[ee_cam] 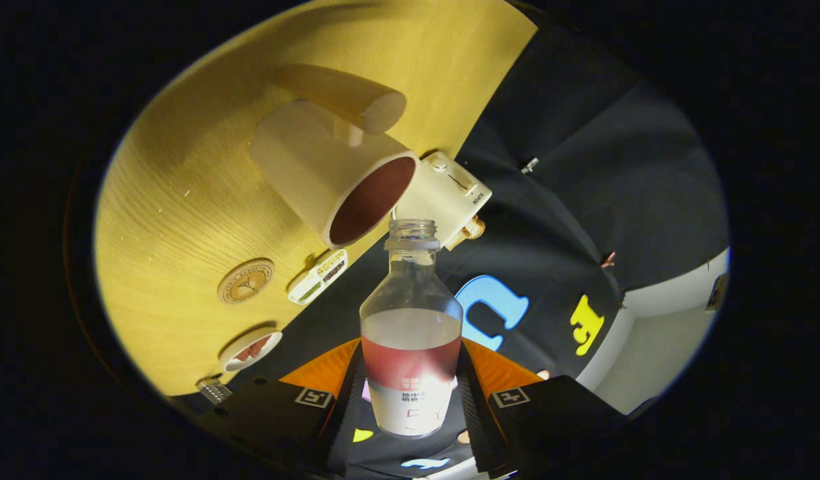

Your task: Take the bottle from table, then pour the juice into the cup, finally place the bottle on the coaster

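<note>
Bottle [411, 333] sits clamped between the two fingers of the gripper [410, 400], tipped so its uncapped mouth meets the rim of the cup [330, 177] on the table [183, 200], judged ready for pouring; juice seems already inside the cup. Left of the fingers lies the round coaster [246, 281], well apart, waiting. Bottle label print is too blurred to read.

Booth with a wood-grain counter against black cloth.

The yellowish wood-grain counter [183, 200] carries soft shadows and meets the booth's black cloth wall [583, 167], which hangs in loose folds with small clips pinned to it. Past the cloth's edge, a pale plain wall [657, 333] shows. Light falls warm across the wood.
</note>
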Demonstrator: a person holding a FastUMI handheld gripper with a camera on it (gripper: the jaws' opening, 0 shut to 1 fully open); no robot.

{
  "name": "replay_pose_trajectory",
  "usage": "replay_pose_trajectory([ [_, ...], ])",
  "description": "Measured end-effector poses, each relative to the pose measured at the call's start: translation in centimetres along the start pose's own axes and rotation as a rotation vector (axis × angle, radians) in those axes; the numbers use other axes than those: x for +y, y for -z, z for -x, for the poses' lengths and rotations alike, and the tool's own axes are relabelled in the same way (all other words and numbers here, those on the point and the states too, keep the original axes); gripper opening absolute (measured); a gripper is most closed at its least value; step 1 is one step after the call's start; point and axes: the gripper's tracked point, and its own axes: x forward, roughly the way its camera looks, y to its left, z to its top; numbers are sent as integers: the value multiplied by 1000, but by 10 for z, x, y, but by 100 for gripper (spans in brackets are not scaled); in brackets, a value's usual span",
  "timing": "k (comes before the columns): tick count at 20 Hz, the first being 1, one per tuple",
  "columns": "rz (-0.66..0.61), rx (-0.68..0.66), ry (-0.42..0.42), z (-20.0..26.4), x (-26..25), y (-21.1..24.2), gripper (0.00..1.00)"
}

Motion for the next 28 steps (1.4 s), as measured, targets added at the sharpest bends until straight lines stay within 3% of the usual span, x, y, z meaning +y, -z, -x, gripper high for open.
replay_pose_trajectory([
  [6, -434, 147, -135, 15, 35, 12, 71],
  [11, -890, 222, -180, 30, 51, 6, 71],
  [17, -1345, 189, -93, 27, 28, 1, 72],
  [22, -1701, 83, -27, 21, 4, 1, 72],
  [28, -2009, 96, 63, 10, -11, 47, 72],
])
